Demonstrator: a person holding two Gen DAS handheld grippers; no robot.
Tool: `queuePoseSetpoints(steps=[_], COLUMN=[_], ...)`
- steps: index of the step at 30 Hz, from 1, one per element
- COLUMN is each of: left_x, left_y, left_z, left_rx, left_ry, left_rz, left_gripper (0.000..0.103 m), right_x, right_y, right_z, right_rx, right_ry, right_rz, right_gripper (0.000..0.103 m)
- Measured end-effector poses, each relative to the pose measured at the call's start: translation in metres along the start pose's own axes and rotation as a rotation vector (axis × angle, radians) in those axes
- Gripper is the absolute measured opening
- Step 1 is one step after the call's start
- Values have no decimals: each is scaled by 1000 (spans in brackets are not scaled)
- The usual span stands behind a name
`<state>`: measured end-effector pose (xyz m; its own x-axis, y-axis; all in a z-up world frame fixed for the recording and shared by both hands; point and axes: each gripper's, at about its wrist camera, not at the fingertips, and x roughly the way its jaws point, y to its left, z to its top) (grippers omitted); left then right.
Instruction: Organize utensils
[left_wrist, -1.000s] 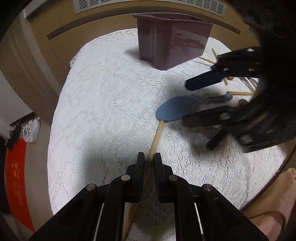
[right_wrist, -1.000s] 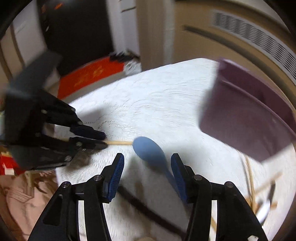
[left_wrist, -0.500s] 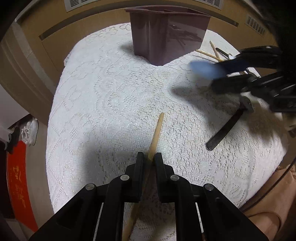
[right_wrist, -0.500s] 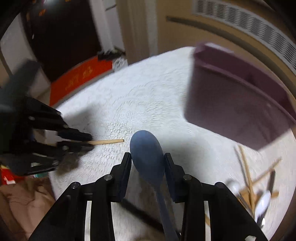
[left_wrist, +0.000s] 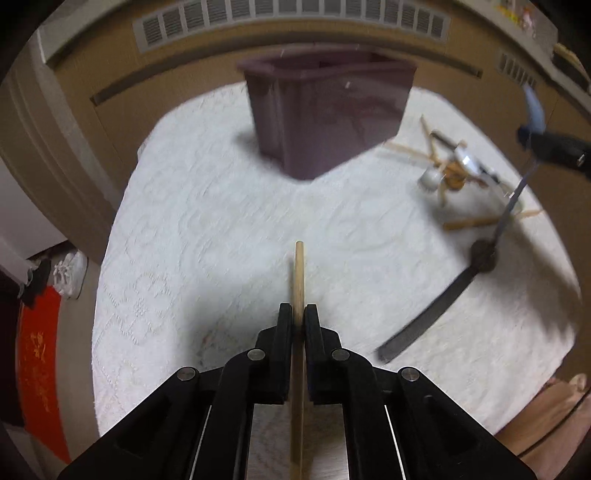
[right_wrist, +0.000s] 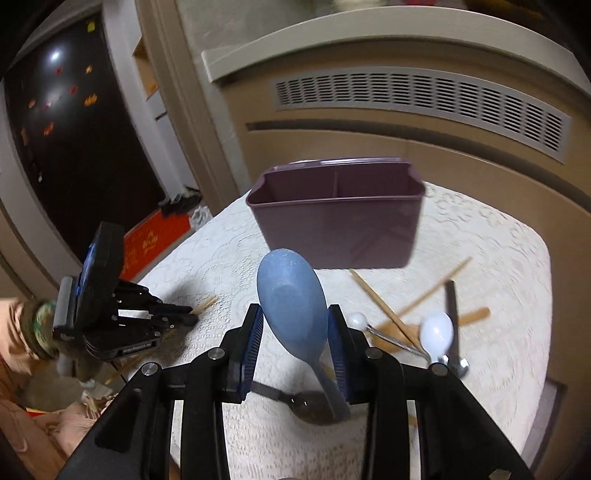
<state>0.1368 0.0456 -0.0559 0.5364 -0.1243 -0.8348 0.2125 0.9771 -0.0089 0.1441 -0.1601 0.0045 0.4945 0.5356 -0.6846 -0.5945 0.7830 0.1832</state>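
Observation:
In the left wrist view my left gripper (left_wrist: 299, 310) is shut on a wooden chopstick (left_wrist: 299, 273), held just above the white lace tablecloth (left_wrist: 207, 229). The chopstick's tip points toward the purple utensil bin (left_wrist: 328, 110). My right gripper (right_wrist: 295, 315) is shut on the bowl of a blue spoon (right_wrist: 290, 295) and holds it in the air in front of the bin (right_wrist: 336, 221), which has a divider inside. The left gripper (right_wrist: 184, 317) shows at the left of the right wrist view. At the left wrist view's right edge the right gripper (left_wrist: 554, 149) carries the blue spoon (left_wrist: 534, 109).
A loose pile of chopsticks (left_wrist: 476, 221), white spoons (right_wrist: 437, 332) and metal utensils lies right of the bin. A dark spoon (left_wrist: 439, 306) lies on the cloth below the right gripper. The table's rounded edge drops to a red mat (left_wrist: 37, 369) at the left.
The right gripper closed on the blue spoon, lifted it off the cloth and turned to face the bin. The left gripper rose slightly with the chopstick, which now points at the bin.

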Motion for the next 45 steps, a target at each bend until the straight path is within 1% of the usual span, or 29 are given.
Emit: queuePoseSetpoints(steps=[4,6,10,11,13,15,16,18,19,20,21,24,28,31,36,38,40,41,43,45], left_x=[-36,-59,-112,-130,-161,-191,-203,-222,-229,-232,-233,-226,-202,-178,-120,-95,-68,-53,-34,-17], left_y=[-13,-20,-23,-23,-25,-29,-30,-30,-29,-25,-24,-19,-3,1,9,11,13,14,19,24], left_z=[13,25,64,77,97,126,139,165,176,188,195,213,221,216,207,202,196,191,184,177], left_rx=[-9,-13,-29,-32,-26,-13,-5,-14,-19,-26,-27,-35,-74,-86,-118,-127,-130,-131,-152,-167], left_ry=[-131,-217,-407,-465,-557,-653,-689,-756,-779,-796,-806,-819,-800,-772,-686,-642,-586,-548,-497,-449], left_rz=[-29,-47,-68,-73,-76,-74,-74,-66,-67,-68,-68,-57,-91,-64,-83,-80,-81,-86,-96,-104], left_gripper=[6,6,6,6,6,6,6,6,6,6,6,6,6,6,6,6,6,8,8,9], right_x=[-15,-23,-50,-57,-78,-99,-110,-125,-131,-134,-136,-132,-108,-78,-19,6,30,44,64,77], right_y=[-5,-6,-2,0,5,8,10,11,10,10,9,5,-9,-20,-38,-46,-54,-58,-65,-69], right_z=[-2,-2,14,20,39,66,85,112,129,139,151,174,187,188,180,174,167,161,151,142], right_rx=[31,40,38,33,20,6,1,0,6,9,8,3,18,24,53,77,96,108,124,139], right_ry=[-26,-50,-127,-150,-208,-269,-307,-354,-383,-398,-419,-450,-441,-421,-345,-299,-252,-221,-163,-125], right_rz=[-9,-5,0,-5,-21,-25,-27,-28,-30,-35,-47,-73,-64,-68,-76,-69,-68,-76,-84,-87], right_gripper=[31,31,31,30,30,30,30,30,30,30,30,30,30,30,30,30,30,31,31,32])
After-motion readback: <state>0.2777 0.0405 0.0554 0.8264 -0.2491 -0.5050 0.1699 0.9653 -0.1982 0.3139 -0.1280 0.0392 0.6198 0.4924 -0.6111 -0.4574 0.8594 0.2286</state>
